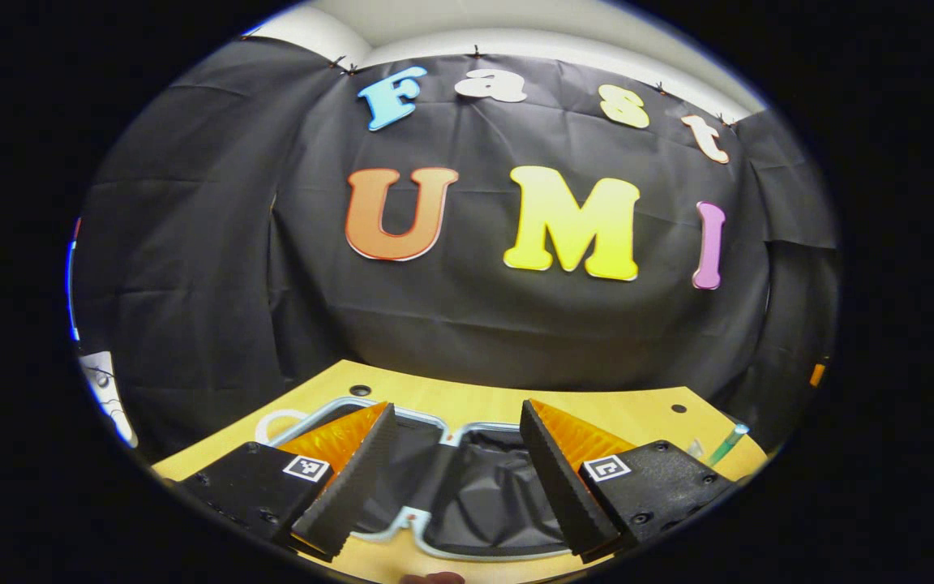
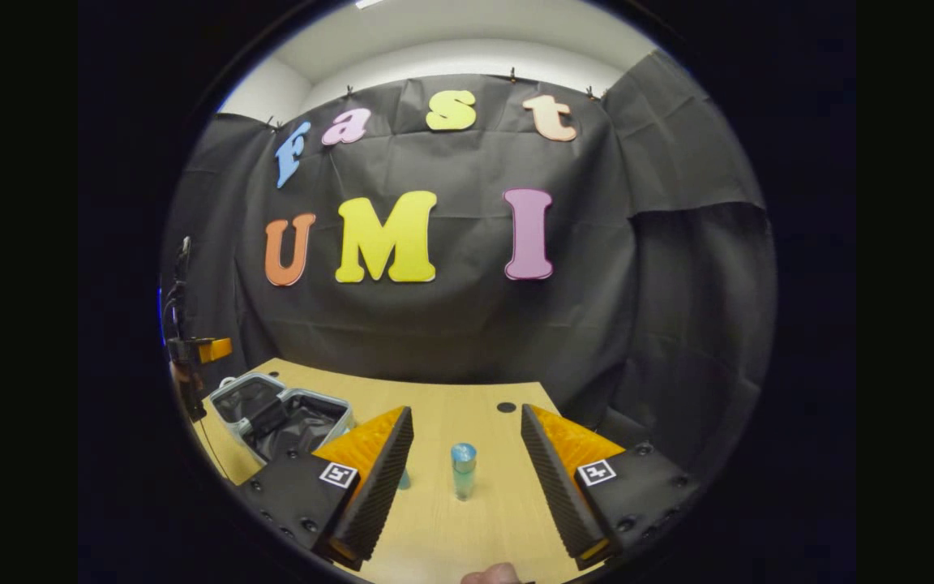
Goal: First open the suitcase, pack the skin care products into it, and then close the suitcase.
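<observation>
Suitcase [image 2: 284,418] lying open on surface [image 2: 467,519]; teal bottle [image 2: 463,470] standing upright, long axis vertical, cap up. Right hand-held gripper [image 2: 467,487] released, fingers flanking bottle without contact. Left hand-held gripper [image 1: 455,478] released above suitcase.

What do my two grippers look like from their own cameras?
Both match. The left gripper has two wedge-shaped fingers with ribbed inner faces, each on a black block with screws and a small square black-and-white marker. The right gripper has the same wedge fingers, black screwed blocks and square markers. No cables are visible on either.
</observation>
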Motion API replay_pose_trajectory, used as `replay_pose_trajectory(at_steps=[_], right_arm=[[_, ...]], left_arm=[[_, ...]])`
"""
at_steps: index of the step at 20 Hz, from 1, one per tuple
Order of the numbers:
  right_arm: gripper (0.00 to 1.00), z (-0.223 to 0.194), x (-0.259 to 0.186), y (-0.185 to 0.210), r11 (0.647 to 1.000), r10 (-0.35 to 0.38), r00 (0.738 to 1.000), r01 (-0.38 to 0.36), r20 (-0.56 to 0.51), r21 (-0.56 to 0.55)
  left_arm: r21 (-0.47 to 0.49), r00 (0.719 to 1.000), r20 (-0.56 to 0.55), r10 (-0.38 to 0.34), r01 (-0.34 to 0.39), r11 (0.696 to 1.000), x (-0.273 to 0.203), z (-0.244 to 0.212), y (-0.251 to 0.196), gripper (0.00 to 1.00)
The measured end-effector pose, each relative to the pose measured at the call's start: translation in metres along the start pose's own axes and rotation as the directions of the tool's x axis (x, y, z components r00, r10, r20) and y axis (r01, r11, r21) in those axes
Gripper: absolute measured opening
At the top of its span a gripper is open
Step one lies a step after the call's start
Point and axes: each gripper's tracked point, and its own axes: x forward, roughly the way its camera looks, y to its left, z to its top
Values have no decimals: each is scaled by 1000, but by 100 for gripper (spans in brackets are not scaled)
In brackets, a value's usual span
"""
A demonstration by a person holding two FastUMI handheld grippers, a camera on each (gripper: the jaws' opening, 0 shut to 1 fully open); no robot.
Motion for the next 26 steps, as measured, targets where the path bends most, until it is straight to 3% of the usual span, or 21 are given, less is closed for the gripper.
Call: replay_pose_trajectory(at_steps=[7, 14, 19, 26], right_arm=[[80, -45, 13, -38, 1000, -5, 995, 5, -96, 7], [79, -77, 19, -55, 999, -5, 988, -1, -154, -43], [80, -95, 18, -71, 998, -14, 978, 2, -208, -58], [80, -105, 22, -94, 998, -63, 968, 53, -243, -47]], left_arm=[[42, 983, -59, -176, 179, 983, -17, -54, -144, 97], [48, 942, -175, -286, 299, 953, -11, -122, -215, 98], [79, 909, -256, -328, 357, 931, 18, -174, -258, 98], [83, 864, -395, -314, 374, 924, 56, -232, -278, 98]])
